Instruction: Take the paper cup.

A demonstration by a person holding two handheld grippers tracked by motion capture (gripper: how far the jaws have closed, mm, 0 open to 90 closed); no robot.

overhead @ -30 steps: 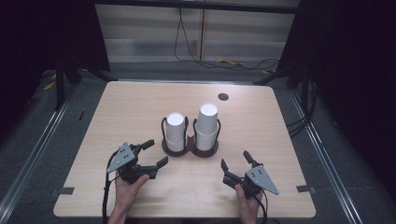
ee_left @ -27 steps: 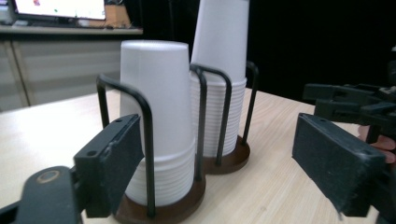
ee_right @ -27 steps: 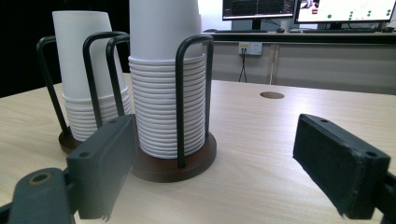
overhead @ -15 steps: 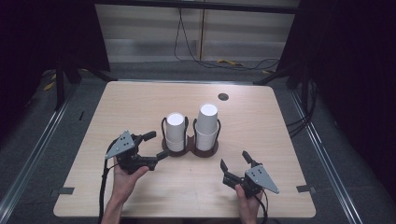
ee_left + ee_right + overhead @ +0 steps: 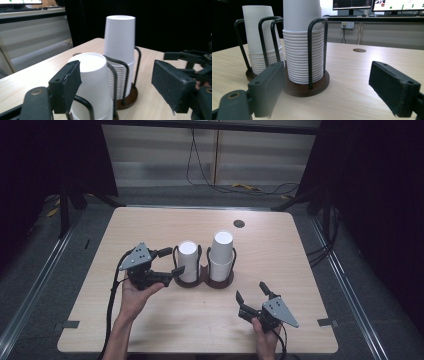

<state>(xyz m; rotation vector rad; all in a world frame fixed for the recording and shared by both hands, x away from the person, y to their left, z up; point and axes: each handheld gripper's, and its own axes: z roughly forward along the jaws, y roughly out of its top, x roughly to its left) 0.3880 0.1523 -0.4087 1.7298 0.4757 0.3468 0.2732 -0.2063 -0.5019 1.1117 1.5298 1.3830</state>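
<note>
A: Where are the cups?
B: Two stacks of white paper cups stand mid-tabletop (image 5: pixel 150 320) in a dark wire holder (image 5: pixel 220 281). The shorter left stack (image 5: pixel 188 261) is beside the taller right stack (image 5: pixel 221 255).
A: And the left gripper (image 5: pixel 168 261)?
B: It is raised at the left stack. Its jaws have just been closing, one pad (image 5: pixel 67 85) beside the top cup, the other clear; nothing is gripped.
A: The right gripper (image 5: pixel 251 292)?
B: Near right, low over the tabletop, jaws wide, holding nothing.
</note>
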